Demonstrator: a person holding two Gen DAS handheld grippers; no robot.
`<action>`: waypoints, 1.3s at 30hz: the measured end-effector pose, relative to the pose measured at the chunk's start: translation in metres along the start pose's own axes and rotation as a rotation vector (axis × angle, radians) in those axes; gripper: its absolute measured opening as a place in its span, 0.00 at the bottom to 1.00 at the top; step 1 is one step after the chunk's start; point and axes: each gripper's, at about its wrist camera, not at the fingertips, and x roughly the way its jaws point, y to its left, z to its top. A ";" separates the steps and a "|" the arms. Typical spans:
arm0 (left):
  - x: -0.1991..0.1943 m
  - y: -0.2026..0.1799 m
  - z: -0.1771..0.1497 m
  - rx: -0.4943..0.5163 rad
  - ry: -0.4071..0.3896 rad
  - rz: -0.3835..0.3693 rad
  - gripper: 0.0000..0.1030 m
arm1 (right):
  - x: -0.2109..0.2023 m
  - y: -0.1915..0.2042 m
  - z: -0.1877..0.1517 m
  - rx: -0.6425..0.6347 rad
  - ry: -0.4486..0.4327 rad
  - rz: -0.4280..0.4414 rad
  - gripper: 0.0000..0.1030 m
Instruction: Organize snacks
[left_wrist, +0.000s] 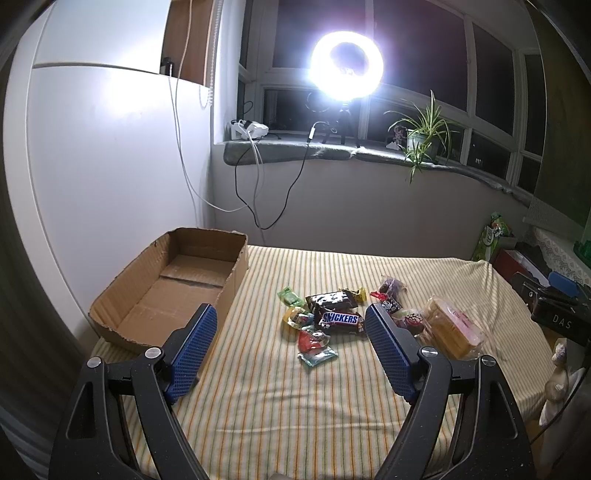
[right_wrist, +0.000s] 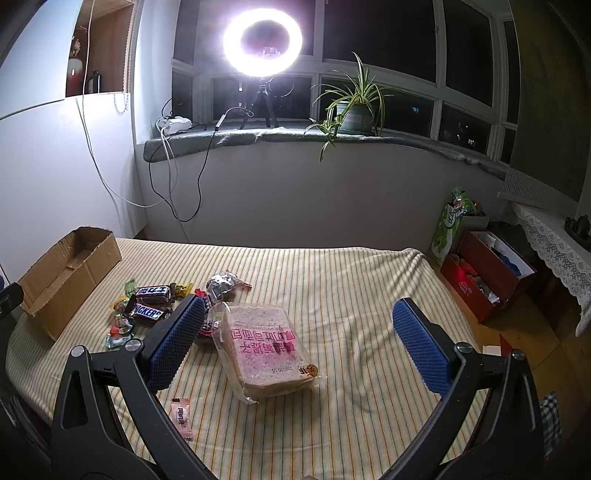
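Observation:
An empty cardboard box (left_wrist: 173, 284) stands at the table's left; it also shows in the right wrist view (right_wrist: 66, 273). A pile of snacks lies mid-table: a Snickers bar (left_wrist: 341, 320), a dark wrapper (left_wrist: 332, 301), small candies (left_wrist: 295, 317) and a bagged bread slice (left_wrist: 452, 328). My left gripper (left_wrist: 291, 314) is open and empty, held above the table short of the pile. My right gripper (right_wrist: 299, 310) is open and empty, with the bread bag (right_wrist: 264, 343) between its fingers' line of sight. The Snickers bar (right_wrist: 147, 313) lies to its left. A small pink candy (right_wrist: 181, 417) lies near.
A striped yellow cloth (right_wrist: 351, 280) covers the table. A ring light (right_wrist: 263, 38) on a tripod and a potted plant (right_wrist: 352, 110) stand on the windowsill. Red boxes (right_wrist: 487, 273) and a green bag (right_wrist: 448, 229) sit on the floor at right. Cables hang down the wall.

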 end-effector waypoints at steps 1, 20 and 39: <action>0.000 0.000 0.000 0.001 0.000 -0.001 0.80 | 0.000 0.000 0.000 0.000 0.000 0.000 1.00; 0.003 -0.005 0.000 0.009 0.009 -0.009 0.80 | 0.002 0.000 -0.001 -0.001 0.002 0.004 1.00; 0.029 -0.031 -0.008 0.025 0.094 -0.121 0.80 | 0.034 -0.026 -0.013 0.036 0.099 0.127 0.93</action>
